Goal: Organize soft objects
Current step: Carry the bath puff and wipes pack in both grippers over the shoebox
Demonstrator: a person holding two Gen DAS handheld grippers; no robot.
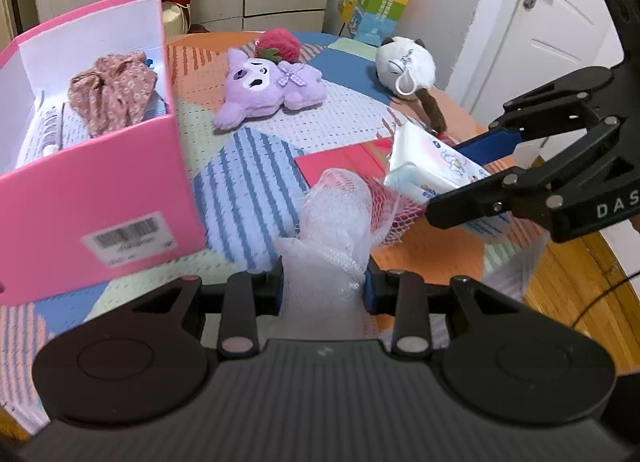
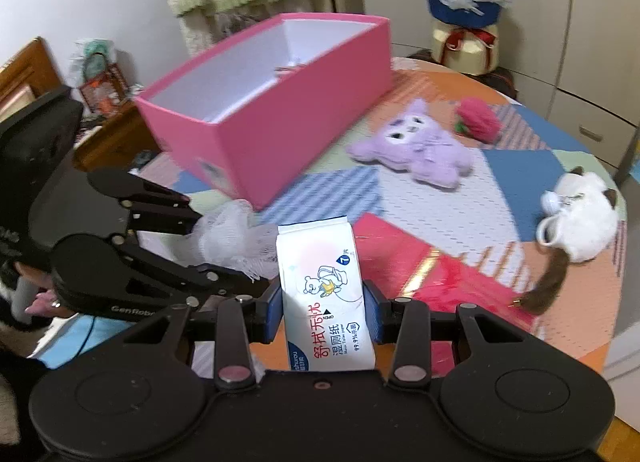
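Nearest in the left wrist view, the left gripper (image 1: 323, 282) pinches a white mesh puff (image 1: 334, 217) between its blue pads, the netting bulging forward above the patchwork table cover (image 1: 248, 181). Beside it on the right, the right gripper (image 2: 323, 304) is clamped on a pack of wet wipes (image 2: 324, 302), which stands upright between its pads; the two held things nearly touch. Just left of the puff, the pink box (image 1: 104, 189) presents its near corner close to the left gripper. Only the left view looks into the box, showing a floral cloth (image 1: 112, 91) lying inside. Beyond lies open cover, then a purple plush (image 1: 266, 83) with a red pompom (image 1: 280, 43) behind it. The white plush cat (image 2: 580, 217) sits near the table's rounded right edge, where the right view shows a red packet (image 2: 404, 258) lying flat.
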